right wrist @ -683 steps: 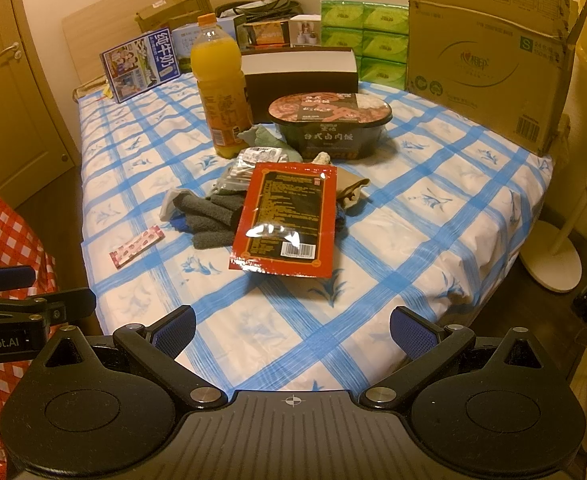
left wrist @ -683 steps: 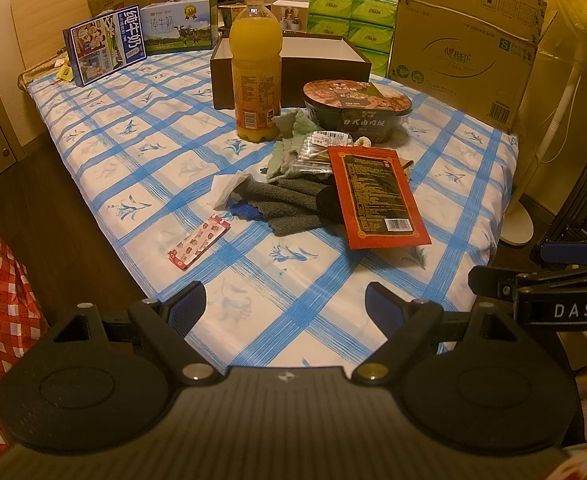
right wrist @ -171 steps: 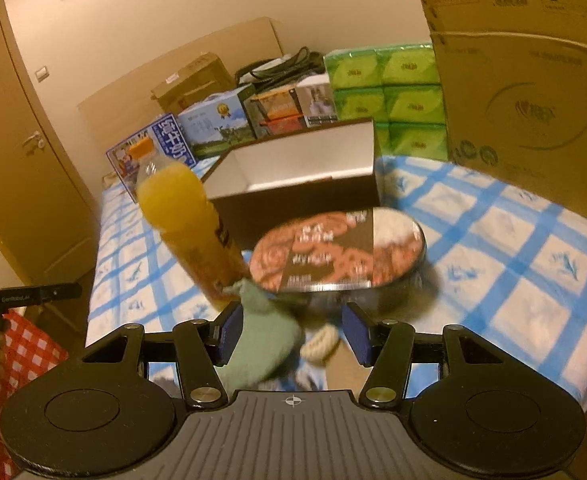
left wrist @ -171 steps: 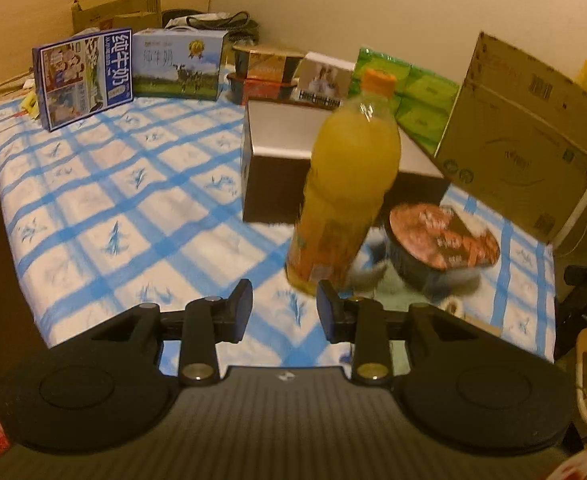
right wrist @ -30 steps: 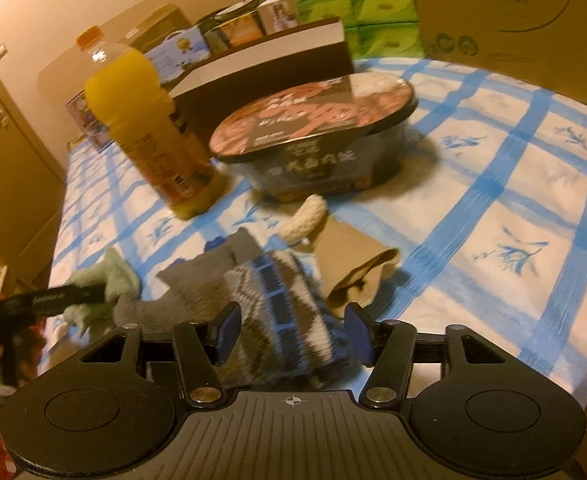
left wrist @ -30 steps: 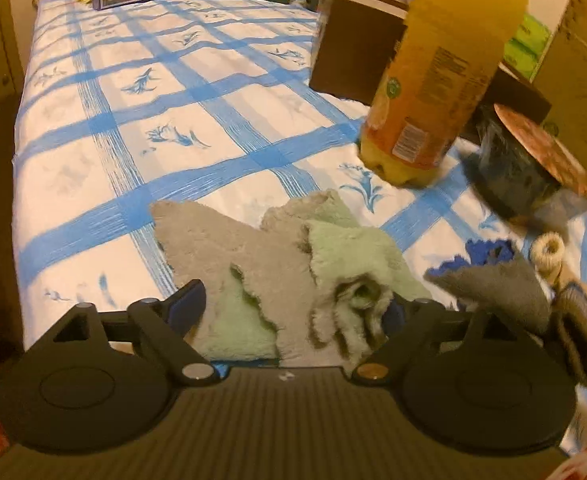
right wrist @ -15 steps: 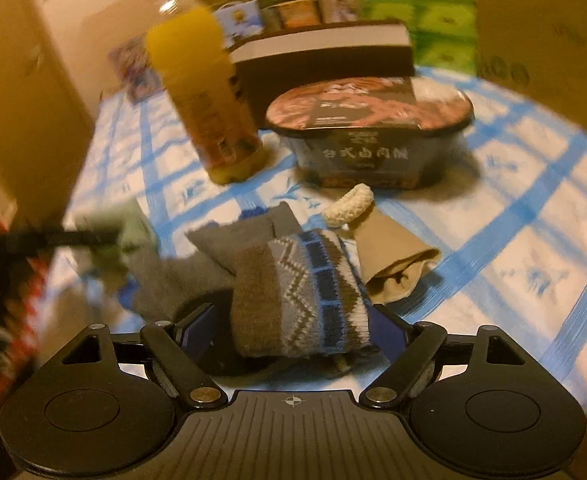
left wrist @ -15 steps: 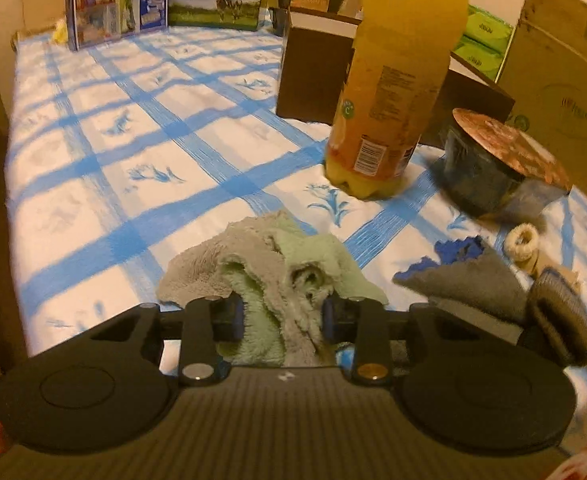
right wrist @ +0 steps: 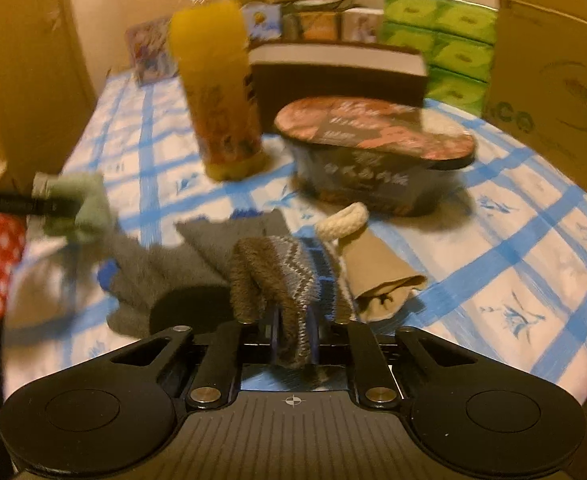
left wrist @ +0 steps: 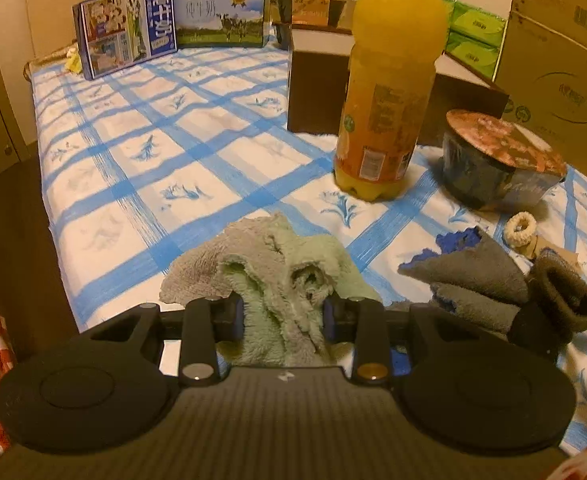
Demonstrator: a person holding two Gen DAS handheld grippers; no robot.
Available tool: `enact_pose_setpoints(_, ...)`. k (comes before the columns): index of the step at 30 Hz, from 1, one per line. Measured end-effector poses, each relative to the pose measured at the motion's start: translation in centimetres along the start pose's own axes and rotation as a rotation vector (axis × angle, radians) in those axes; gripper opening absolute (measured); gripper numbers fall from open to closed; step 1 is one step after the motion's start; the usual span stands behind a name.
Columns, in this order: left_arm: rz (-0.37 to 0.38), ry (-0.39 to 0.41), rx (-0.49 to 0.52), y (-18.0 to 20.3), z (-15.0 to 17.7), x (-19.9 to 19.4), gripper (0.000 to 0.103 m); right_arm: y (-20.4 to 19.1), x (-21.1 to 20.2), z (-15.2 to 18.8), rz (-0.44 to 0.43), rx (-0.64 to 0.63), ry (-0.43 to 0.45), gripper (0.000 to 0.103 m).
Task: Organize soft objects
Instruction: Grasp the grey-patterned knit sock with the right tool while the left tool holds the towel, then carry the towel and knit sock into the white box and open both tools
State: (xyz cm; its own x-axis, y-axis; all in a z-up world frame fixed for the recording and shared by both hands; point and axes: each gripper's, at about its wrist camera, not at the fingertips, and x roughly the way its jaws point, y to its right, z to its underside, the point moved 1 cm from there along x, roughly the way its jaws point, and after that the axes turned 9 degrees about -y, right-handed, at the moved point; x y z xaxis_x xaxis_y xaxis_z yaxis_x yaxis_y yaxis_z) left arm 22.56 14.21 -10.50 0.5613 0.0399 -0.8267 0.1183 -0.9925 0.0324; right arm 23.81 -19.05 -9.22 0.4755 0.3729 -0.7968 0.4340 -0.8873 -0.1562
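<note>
I take the orange juice bottle (left wrist: 389,92) as my landmark. In front of it, toward me, my left gripper (left wrist: 283,316) is clamped on a fluffy green and grey cloth (left wrist: 277,276), the pile bunched thick between the pads. I grip it near the middle, so both ends hang free and should lift together off the blue-checked tablecloth (left wrist: 141,152).

To the right of the bottle and nearer me, my right gripper (right wrist: 292,338) has just been closing, and its jaws now pinch the patterned knit sock (right wrist: 277,280) by its folded edge, almost together because the knit squashes thin. Beside that sock lie a grey sock (right wrist: 197,256) with a blue toe, a beige sock (right wrist: 373,276) and a cream hair tie (right wrist: 341,220), all just in front of the noodle bowl (right wrist: 377,156).

I judge the brown open box (right wrist: 337,72) behind the bottle the likely home for these soft things; nothing is in it that I can see.
</note>
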Motion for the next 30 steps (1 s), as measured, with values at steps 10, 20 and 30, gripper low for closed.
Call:
enact_pose_setpoints(10,-0.033,0.095,0.081,1.1,-1.3,-5.0,0.032,3.0,-6.4,-3.0,-0.120,0.186,0.154,0.011)
enact_pose_setpoints(20,0.004,0.180,0.246,4.6,-3.4,-8.8,0.032,6.5,-10.5,-5.0,-0.294,0.387,0.199,0.011)
enact_pose_setpoints(30,0.105,0.232,0.415,11.2,-5.7,-9.6,0.032,8.5,-12.5,-6.7,-0.318,0.408,0.223,0.011)
